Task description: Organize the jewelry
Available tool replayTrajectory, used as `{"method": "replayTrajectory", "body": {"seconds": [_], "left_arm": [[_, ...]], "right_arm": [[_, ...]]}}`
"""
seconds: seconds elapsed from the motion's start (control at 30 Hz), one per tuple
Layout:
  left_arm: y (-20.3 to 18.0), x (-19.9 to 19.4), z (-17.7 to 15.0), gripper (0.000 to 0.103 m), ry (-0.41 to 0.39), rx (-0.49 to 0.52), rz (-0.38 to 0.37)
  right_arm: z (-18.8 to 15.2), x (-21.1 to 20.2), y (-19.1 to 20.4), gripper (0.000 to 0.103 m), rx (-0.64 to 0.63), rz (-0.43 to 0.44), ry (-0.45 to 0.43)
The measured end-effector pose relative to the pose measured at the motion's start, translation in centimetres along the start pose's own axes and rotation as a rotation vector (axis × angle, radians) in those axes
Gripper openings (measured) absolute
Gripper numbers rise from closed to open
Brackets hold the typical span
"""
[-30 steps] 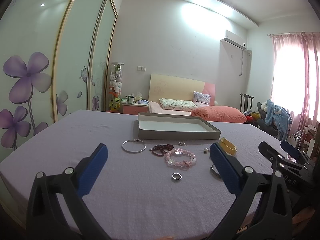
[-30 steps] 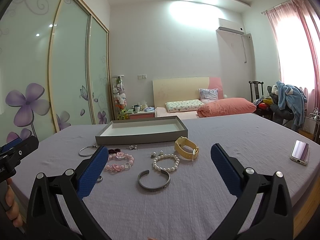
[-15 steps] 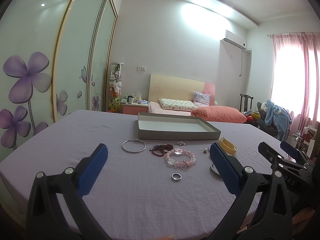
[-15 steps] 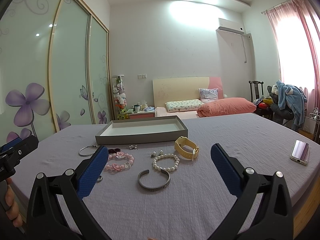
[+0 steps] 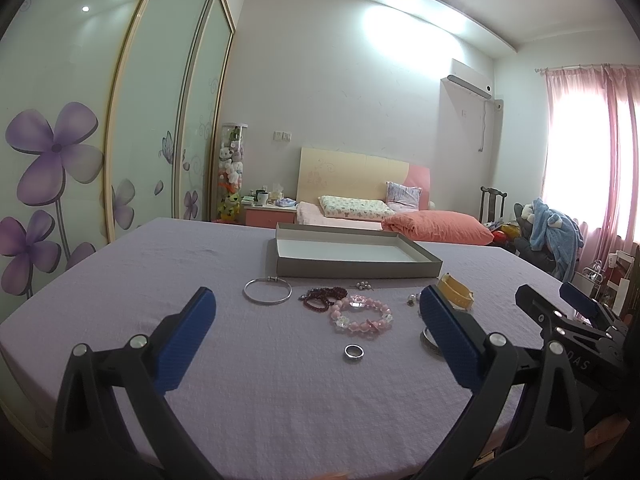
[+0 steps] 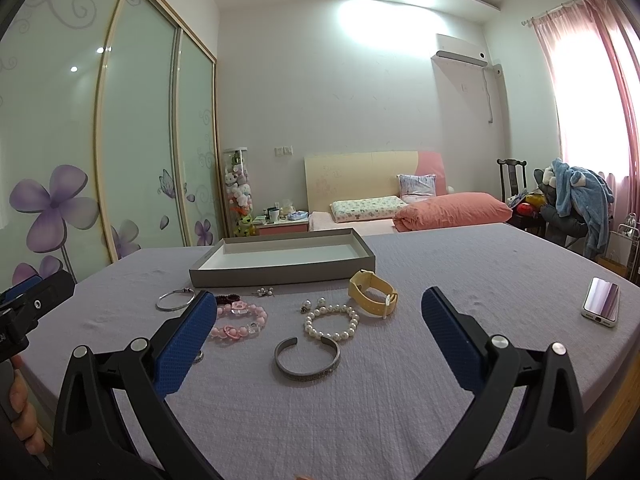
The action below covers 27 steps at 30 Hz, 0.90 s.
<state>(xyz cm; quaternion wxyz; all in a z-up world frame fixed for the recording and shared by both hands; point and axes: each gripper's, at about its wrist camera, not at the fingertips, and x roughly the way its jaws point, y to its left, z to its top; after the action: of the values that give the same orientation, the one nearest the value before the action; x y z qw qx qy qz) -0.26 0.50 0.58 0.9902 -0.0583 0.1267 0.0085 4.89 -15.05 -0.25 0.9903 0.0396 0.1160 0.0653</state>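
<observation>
Hovering, both grippers empty: left gripper [image 5: 316, 344] and right gripper [image 6: 316, 344] each have jaws spread wide above the purple bedspread [image 6: 460, 280], nothing pinched. Frame centre, right view: grey cuff bangle [image 6: 307, 360], pearl bracelet [image 6: 331, 322], yellow watch [image 6: 373, 294]. Left view centre: silver ring [image 5: 354, 351], pink bead bracelet [image 5: 361, 317], thin hoop bangle [image 5: 267, 290]. Grey tray [image 6: 280, 270] behind them looks empty. Judgement: pre-grasp step; next, drop onto one piece, pinch, carry to tray.
</observation>
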Motion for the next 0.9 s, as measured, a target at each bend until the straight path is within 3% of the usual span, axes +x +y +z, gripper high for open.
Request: {"method": "replayTrajectory", "body": {"seconds": [0.13, 0.43, 0.6, 0.73, 0.9], "left_arm": [[0.0, 0.6, -0.2, 0.099, 0.022, -0.003, -0.002], [1.1, 4.6, -0.7, 0.099, 0.165, -0.036, -0.022], [1.7, 7.7, -1.4, 0.099, 0.267, -0.038, 0.001], [2.2, 9.7, -1.9, 0.099, 0.346, -0.046, -0.001], [2.7, 11.4, -2.0, 0.099, 0.404, -0.053, -0.035]], "right_arm": [[-0.5, 1.2, -0.3, 0.101, 0.006, 0.002, 0.053], [-2.0, 7.4, 0.2, 0.101, -0.007, 0.014, 0.356], [-2.4, 10.1, 0.9, 0.101, -0.046, -0.051, 0.491], [-2.8, 11.9, 1.0, 0.101, -0.027, -0.051, 0.596], [-3.3, 13.1, 1.5, 0.101, -0.038, -0.076, 0.664]]}}
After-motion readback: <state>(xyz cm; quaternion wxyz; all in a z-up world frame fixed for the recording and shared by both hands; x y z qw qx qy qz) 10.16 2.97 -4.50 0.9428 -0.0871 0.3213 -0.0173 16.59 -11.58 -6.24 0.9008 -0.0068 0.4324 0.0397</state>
